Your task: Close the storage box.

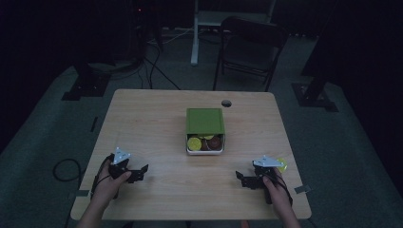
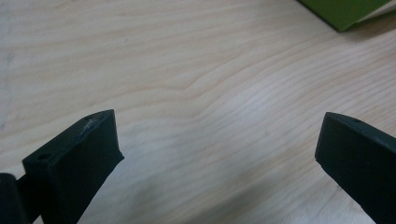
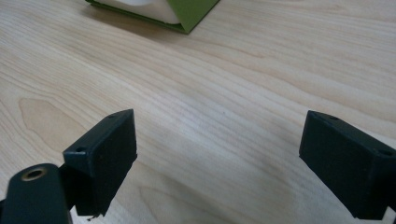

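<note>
A green box (image 1: 205,121) sits at the middle of the wooden table (image 1: 157,118). Its green cover leaves the near end of a white tray (image 1: 204,151) showing, with round yellow and brown pieces (image 1: 194,143) inside. My left gripper (image 1: 139,173) rests near the front left of the table in a hand, open and holding nothing. My right gripper (image 1: 243,179) rests near the front right, open too. In the left gripper view the gripper (image 2: 217,135) stands wide over bare wood, a corner of the box (image 2: 345,11) at top right. In the right gripper view the gripper (image 3: 219,135) is wide, the box (image 3: 187,11) at the top.
A small yellow thing (image 1: 282,164) lies just right of the right gripper. A cable hole (image 1: 226,103) is in the table's far edge. Beyond stand a dark folding chair (image 1: 249,45) and a white stand leg (image 1: 194,38); cables (image 1: 66,168) trail on the floor at the left.
</note>
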### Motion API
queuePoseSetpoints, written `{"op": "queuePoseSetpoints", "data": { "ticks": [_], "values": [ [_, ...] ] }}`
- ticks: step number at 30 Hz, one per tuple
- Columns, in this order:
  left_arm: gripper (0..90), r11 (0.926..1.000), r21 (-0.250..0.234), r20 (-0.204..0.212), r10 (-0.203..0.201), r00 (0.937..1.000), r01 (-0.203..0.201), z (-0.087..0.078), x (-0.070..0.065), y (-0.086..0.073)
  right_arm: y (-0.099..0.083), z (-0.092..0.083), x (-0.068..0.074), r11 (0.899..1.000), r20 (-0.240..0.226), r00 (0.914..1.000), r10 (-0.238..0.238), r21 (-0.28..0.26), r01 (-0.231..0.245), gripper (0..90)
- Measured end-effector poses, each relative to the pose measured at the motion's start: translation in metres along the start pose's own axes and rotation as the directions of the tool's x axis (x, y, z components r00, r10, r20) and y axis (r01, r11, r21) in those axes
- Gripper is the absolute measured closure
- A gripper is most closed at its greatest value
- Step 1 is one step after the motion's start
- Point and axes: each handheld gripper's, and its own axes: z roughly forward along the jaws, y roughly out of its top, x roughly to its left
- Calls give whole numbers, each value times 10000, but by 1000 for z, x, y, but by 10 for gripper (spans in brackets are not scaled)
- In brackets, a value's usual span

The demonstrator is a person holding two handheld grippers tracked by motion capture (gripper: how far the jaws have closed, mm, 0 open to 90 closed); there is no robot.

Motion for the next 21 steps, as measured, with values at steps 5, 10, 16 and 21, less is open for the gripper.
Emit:
{"op": "queuePoseSetpoints", "data": {
  "ticks": [5,10,16,21],
  "values": [
    [1,9993,320,-396,-185,9990,198,-4,7,-7,-5,-2,1,9991,292,9992,267,323,-277,109],
    [1,9977,518,-828,-384,9958,427,-9,12,-13,-9,-1,0,9987,425,9988,233,450,-252,109],
    [1,9946,905,-1366,-384,9899,510,-13,15,-22,-12,1,0,9977,603,9981,113,661,-153,110],
    [1,9923,956,-1771,-608,9823,786,-17,19,-29,-12,3,3,9952,819,9955,-472,898,398,109]
  ]
}}
